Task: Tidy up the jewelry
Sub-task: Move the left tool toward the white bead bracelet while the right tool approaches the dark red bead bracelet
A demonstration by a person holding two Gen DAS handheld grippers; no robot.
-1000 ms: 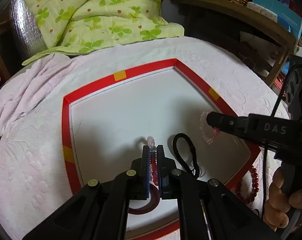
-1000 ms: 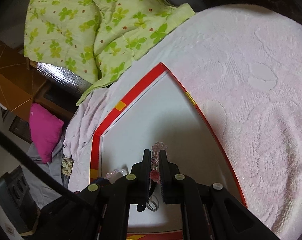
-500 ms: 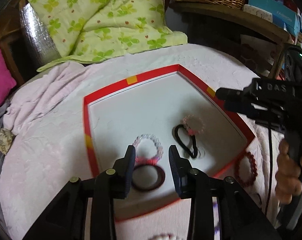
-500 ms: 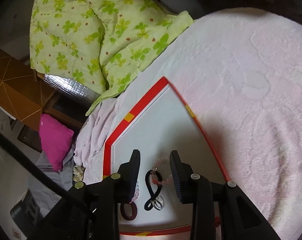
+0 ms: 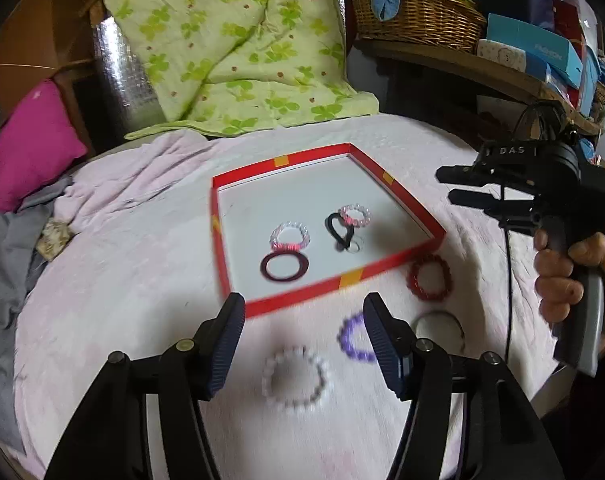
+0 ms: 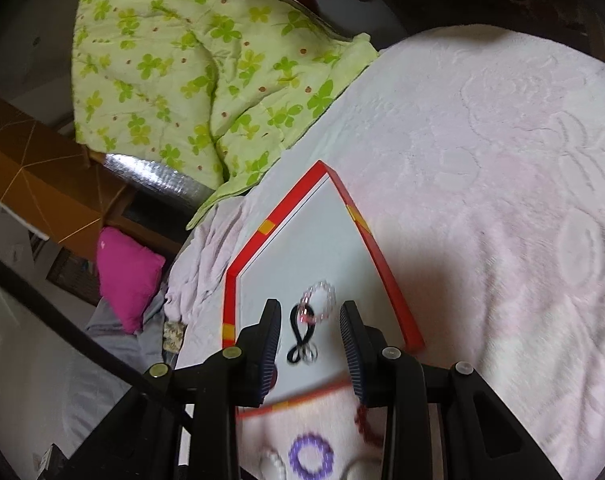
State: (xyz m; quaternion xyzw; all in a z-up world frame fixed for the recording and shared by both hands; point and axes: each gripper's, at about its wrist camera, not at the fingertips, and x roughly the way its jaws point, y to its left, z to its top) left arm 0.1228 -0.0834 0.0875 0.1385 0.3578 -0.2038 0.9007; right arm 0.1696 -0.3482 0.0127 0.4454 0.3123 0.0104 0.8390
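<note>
Black ribbed fingers (image 5: 228, 344) on left gripper (image 5: 302, 340) spread wide, nothing between; hovering over pink towel (image 5: 142, 280) just short of tray's near rim; right gripper (image 6: 310, 344) likewise parted and empty, over tray's near edge, also visible side-on in left view (image 5: 478, 188).

White bead bracelet (image 5: 294, 376) directly ahead of left jaws, between the tips and slightly below; purple bead bracelet (image 5: 354, 340) just beside right-hand finger, partly hidden by it; red bead bracelet (image 5: 428, 278) just outside red rim; pale ring-like item (image 5: 440, 330) near purple one, blurred, type unclear.

Red-rimmed tray (image 5: 218, 240) holding four pieces: clear-pink bracelet (image 5: 289, 236) touching dark maroon hoop (image 5: 284, 267); black hair tie (image 5: 338, 230) overlapped by small pink bracelet (image 5: 355, 215).

Likely step: next pickup off towel; roughly half sorted, four still outside.

For a clean grab: drop left jaws straight over white bracelet; straddle one arc of beads, not whole loop; close on bead strand, not towel pile; keep tips just off fabric to avoid snagging; lift vertical before traversing so rim gets cleared; place in bare far half of tray, apart from existing pieces; keep right gripper wide of left path; beads round and slick, so firm squeeze mid-strand.
</note>
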